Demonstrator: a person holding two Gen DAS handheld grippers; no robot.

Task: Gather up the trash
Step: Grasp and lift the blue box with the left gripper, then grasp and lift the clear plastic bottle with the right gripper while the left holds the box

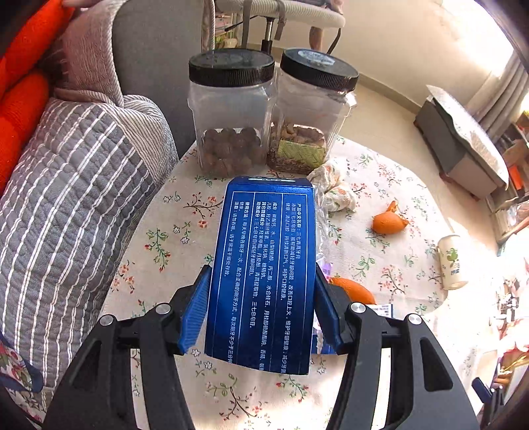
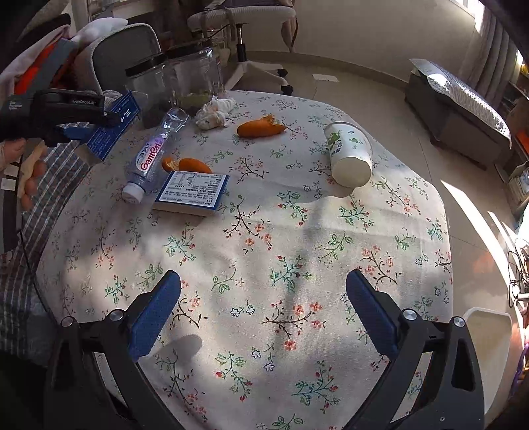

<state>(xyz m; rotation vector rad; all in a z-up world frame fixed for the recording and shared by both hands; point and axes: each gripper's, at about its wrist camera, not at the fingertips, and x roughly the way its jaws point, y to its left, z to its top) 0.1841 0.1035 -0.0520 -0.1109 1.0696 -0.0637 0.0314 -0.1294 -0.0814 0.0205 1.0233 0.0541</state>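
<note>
My left gripper (image 1: 261, 304) is shut on a long blue toothpaste box (image 1: 264, 264) and holds it above the table; the box also shows in the right wrist view (image 2: 112, 129) at the far left. My right gripper (image 2: 263, 307) is open and empty over the near part of the floral tablecloth (image 2: 264, 238). On the table lie a plastic water bottle (image 2: 150, 155), a flat blue-and-white box (image 2: 193, 192), orange peels (image 2: 261, 127) (image 2: 188, 163), a crumpled tissue (image 2: 213, 114) and a tipped paper cup (image 2: 348, 153).
Two black-lidded jars (image 1: 231, 112) (image 1: 310, 112) with nuts stand at the table's far edge. A striped cushioned sofa (image 1: 66, 205) lies to the left. A white bin (image 2: 489, 347) stands at the table's right. A swivel chair (image 2: 244, 20) and a dark bench (image 2: 459, 109) stand beyond.
</note>
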